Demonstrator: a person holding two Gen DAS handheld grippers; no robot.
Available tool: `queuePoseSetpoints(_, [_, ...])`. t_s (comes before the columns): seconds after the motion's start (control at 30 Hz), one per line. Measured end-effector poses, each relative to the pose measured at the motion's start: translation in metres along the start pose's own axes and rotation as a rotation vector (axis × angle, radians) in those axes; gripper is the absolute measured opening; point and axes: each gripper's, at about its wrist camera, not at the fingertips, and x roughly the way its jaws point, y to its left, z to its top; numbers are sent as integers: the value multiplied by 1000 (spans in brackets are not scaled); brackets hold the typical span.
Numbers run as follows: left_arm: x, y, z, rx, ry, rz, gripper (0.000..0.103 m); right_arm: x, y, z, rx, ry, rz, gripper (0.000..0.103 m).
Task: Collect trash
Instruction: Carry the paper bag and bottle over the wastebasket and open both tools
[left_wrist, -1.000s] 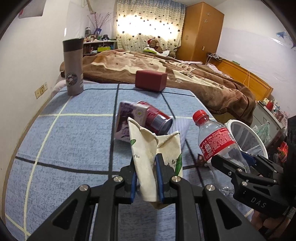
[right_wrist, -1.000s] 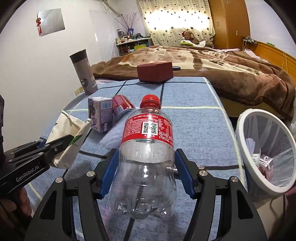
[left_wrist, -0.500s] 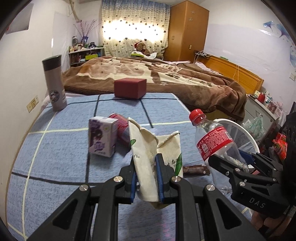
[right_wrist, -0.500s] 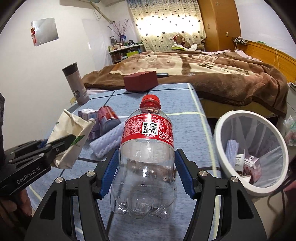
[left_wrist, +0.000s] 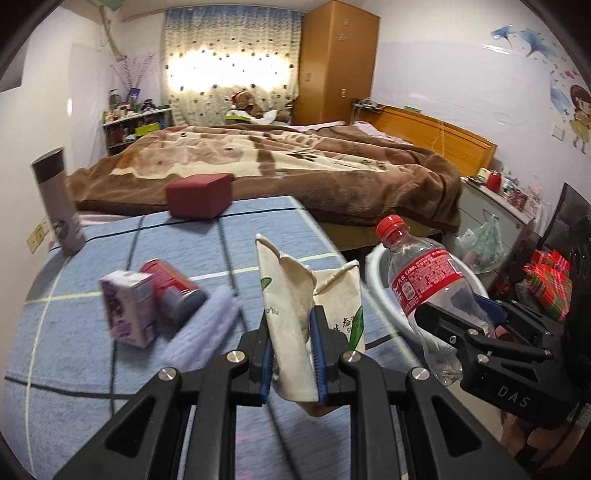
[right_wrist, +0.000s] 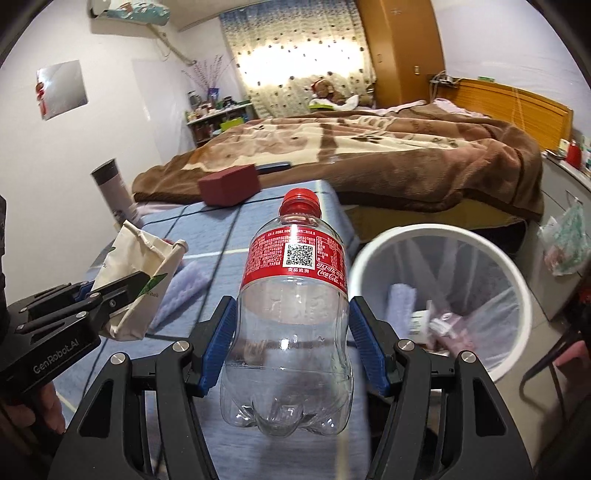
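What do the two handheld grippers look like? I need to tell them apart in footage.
Both are black angular frames with silver bolts and blue fingers. The left gripper reads "GenRobot.AI" on its side; the right gripper reads "DAS".

The left gripper (left_wrist: 293, 354) has its fingers (left_wrist: 264, 363) drawn close together, clamping a crumpled paper bag (left_wrist: 314, 306) between the blue pads, with the bag standing up out of the grip. The right gripper (right_wrist: 293, 347) has its fingers (right_wrist: 364, 350) spread wide and pressed against both sides of a clear plastic bottle (right_wrist: 291, 317), held upright with the cap on top. Both grippers point forward side by side, the left one lying just beside the right.
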Motion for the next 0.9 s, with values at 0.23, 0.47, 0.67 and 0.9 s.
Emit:
queuePoseSetpoints(0.23, [20,-42,15,56,4,-55,19,-6,-37,5,41,-12,-73,64])
queuePoseSetpoints(0.47, [45,-86,21,110,29,-104,19,-5,-72,6,68,13,-142,64])
queuePoseSetpoints(0.67, [67,-111,23,127,71,-147,19,2,-97,0,104,54,-176,64])
queuePoseSetpoints(0.9, [98,-131,21,141,130,-167,20,18,-119,-4,104,123,-194,64])
